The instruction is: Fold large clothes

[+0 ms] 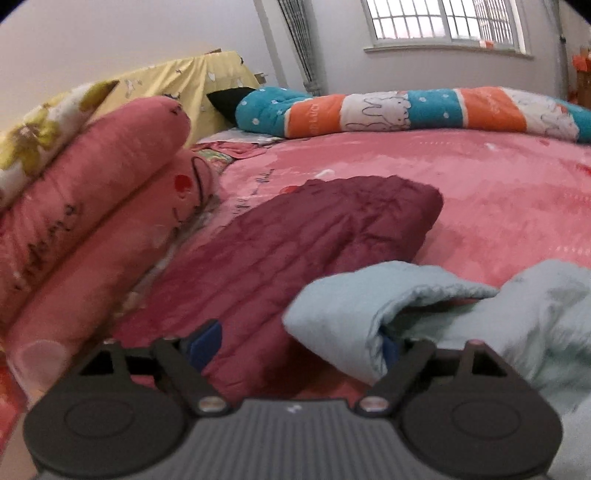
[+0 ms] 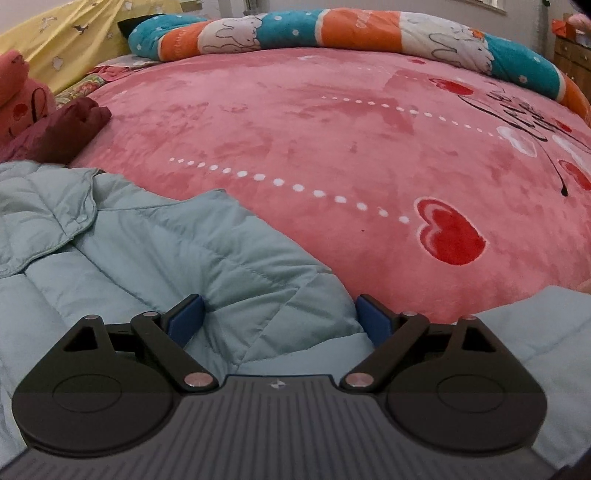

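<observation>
A pale blue quilted jacket (image 2: pixel 155 251) lies on the pink bed at the near edge; it also shows in the left wrist view (image 1: pixel 461 314), bunched at the right. A folded maroon quilted jacket (image 1: pixel 295 240) lies on the bed to its left, and its end shows in the right wrist view (image 2: pixel 62 129). My left gripper (image 1: pixel 299 347) is open, low over the gap between both jackets, its right finger partly under pale blue cloth. My right gripper (image 2: pixel 279 321) is open, its jaws set wide either side of a ridge of the pale blue jacket.
The pink plush bedspread (image 2: pixel 332 129) with red hearts covers the bed. A rolled blue, orange and white quilt (image 2: pixel 351 33) lies along the far side. Rolled pink bedding (image 1: pixel 92 206) and a yellow sheet (image 1: pixel 177 81) sit at the left. A window (image 1: pixel 443 22) is behind.
</observation>
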